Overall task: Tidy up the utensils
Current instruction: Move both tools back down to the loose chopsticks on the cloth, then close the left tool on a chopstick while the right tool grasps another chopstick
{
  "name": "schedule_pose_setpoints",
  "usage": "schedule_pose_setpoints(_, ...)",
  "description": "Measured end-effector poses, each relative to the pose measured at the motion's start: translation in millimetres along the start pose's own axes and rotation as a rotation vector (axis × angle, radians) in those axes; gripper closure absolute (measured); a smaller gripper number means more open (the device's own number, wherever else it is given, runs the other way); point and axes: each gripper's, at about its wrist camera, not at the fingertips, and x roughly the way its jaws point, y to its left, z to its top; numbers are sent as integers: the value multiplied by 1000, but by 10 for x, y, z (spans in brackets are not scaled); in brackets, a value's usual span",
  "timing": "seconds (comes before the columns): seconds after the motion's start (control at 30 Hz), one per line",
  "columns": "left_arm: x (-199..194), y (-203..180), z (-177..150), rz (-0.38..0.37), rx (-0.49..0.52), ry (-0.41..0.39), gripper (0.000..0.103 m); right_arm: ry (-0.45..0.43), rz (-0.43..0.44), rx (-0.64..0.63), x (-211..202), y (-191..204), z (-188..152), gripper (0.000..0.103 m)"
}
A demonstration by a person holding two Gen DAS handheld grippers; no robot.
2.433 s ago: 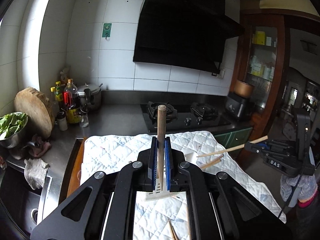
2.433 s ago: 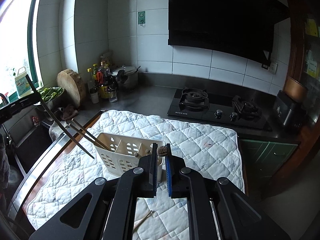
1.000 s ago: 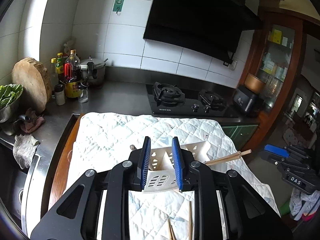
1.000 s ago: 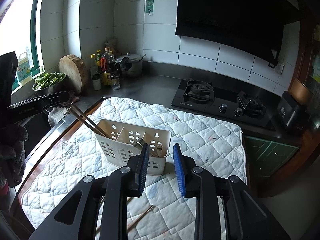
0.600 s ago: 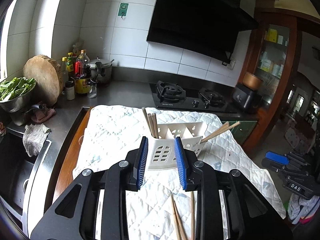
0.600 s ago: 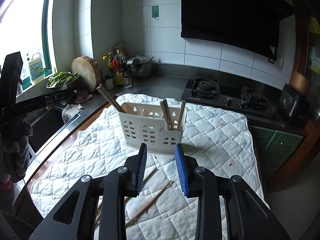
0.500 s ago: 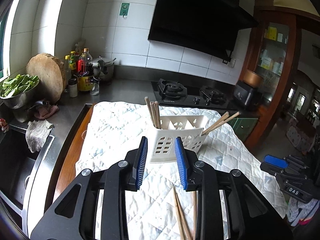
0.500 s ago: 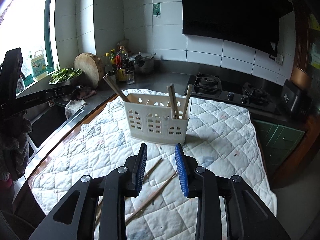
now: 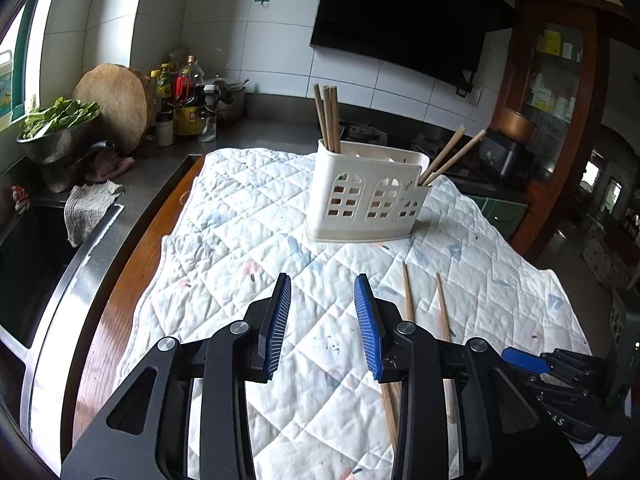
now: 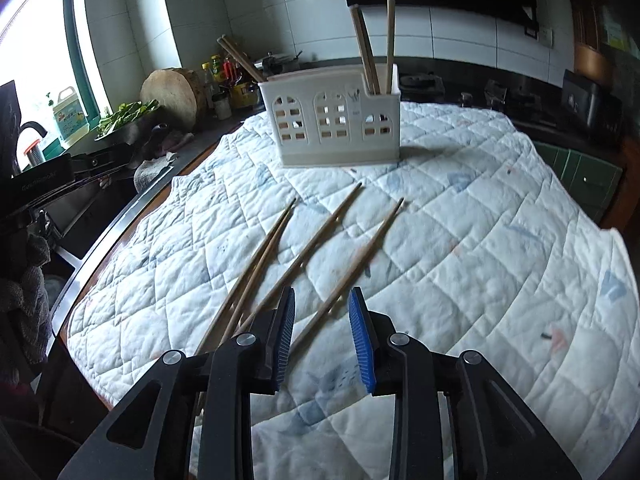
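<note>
A white slotted caddy (image 9: 368,196) (image 10: 340,128) stands on the quilted mat (image 9: 248,216) with wooden utensils upright in both of its end compartments. My left gripper (image 9: 322,312) hovers low over the mat in front of the caddy. Its jaws are opening and nothing is between them. Two loose chopsticks (image 9: 408,300) lie just to its right. My right gripper (image 10: 320,320) hangs low over several loose chopsticks (image 10: 316,236). Its jaws are closing a little. The rightmost chopstick (image 10: 368,248) runs into the gap between the pads, which do not press on it.
A sink (image 9: 24,260) and a grey cloth (image 9: 88,208) lie left of the mat. A bowl of greens (image 9: 56,128), a round wooden board (image 9: 112,108) and bottles (image 9: 184,100) line the back left. A hob (image 10: 420,80) sits behind the caddy.
Both grippers let go of the wooden utensils they held over the caddy, then drew back and sank towards the mat. The loose chopsticks are now close under them.
</note>
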Motion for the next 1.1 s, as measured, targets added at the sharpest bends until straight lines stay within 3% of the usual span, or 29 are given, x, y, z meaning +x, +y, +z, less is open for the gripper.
schedule_pose_setpoints(0.23,-9,155,-259,5,-55,13,70,37,3,41,220,145,-159,82)
schedule_pose_setpoints(0.57,30,277,-453,-12,-98,34,70,78,-90,114,501,167,-202,86)
schedule_pose_setpoints(0.87,137,263,-644,-27,-110,84,70,53,-182,122,531,236,-233,92)
schedule_pose_setpoints(1.1,260,167,-803,-57,-102,140,70,41,-152,148,478,153,-253,96)
